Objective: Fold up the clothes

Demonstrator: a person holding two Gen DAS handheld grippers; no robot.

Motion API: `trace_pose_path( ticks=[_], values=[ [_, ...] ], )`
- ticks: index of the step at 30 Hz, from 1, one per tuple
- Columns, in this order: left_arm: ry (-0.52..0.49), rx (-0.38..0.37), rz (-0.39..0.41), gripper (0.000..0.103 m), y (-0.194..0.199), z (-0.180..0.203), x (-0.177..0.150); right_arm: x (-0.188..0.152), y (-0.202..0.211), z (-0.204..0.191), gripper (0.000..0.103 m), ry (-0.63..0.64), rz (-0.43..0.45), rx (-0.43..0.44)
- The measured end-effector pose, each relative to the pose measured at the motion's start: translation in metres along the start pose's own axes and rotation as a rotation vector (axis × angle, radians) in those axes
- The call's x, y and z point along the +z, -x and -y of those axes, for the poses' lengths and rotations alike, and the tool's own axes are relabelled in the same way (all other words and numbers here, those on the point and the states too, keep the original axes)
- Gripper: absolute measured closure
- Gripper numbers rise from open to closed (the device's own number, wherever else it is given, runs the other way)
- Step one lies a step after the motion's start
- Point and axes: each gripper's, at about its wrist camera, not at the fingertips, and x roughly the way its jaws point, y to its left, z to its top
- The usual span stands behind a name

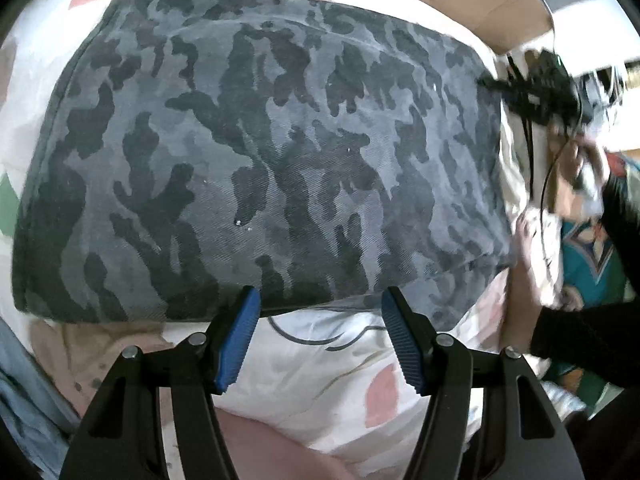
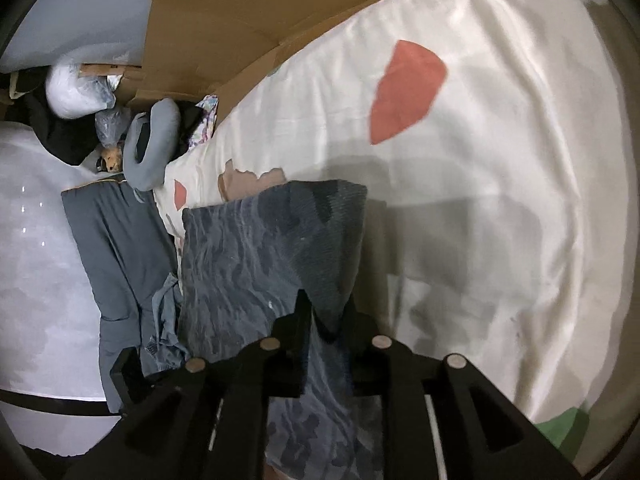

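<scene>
The camouflage trousers lie folded into a thick pad on the patterned bed sheet, with one end lifted toward my right tongs. Those jaws stand narrow with a fold of the cloth between them; I cannot tell whether the pads actually press on it. My left tongs hang wide open at the near edge of the pad, holding nothing.

The cloth looks like heavy twill: soft enough to bend, but thick, so I judge it will sag and slide apart if pinched by one layer. Best to take hold at a corner, through all the layers at once, and support the far edge.
</scene>
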Motion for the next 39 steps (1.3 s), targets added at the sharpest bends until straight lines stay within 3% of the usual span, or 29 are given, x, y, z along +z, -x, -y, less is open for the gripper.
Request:
trace_pose_path(
  ticks=[2, 5, 18, 26, 37, 39],
  values=[
    [0.017, -0.015, 0.002, 0.039, -0.002, 0.010, 0.007, -0.004, -0.001, 0.007, 0.071, -0.008, -0.001, -0.009],
    [0.000, 0.003, -0.011, 0.039, -0.001, 0.014, 0.008, -0.012, -0.005, 0.014, 0.065, -0.013, -0.015, -0.018],
    [0.011, -0.032, 0.001, 0.039, -0.009, 0.022, 0.017, -0.067, -0.022, 0.030, 0.063, -0.054, -0.117, 0.007],
    [0.017, -0.056, -0.004, 0.039, -0.014, 0.022, 0.015, -0.098, -0.023, 0.028, 0.063, -0.026, -0.162, -0.037],
    [0.017, -0.080, 0.011, 0.039, -0.015, 0.022, 0.019, -0.148, -0.028, 0.032, 0.063, -0.057, -0.263, 0.028],
    [0.004, -0.080, 0.016, 0.039, -0.016, 0.025, 0.020, -0.150, -0.023, 0.030, 0.063, -0.070, -0.254, 0.075]
  ],
)
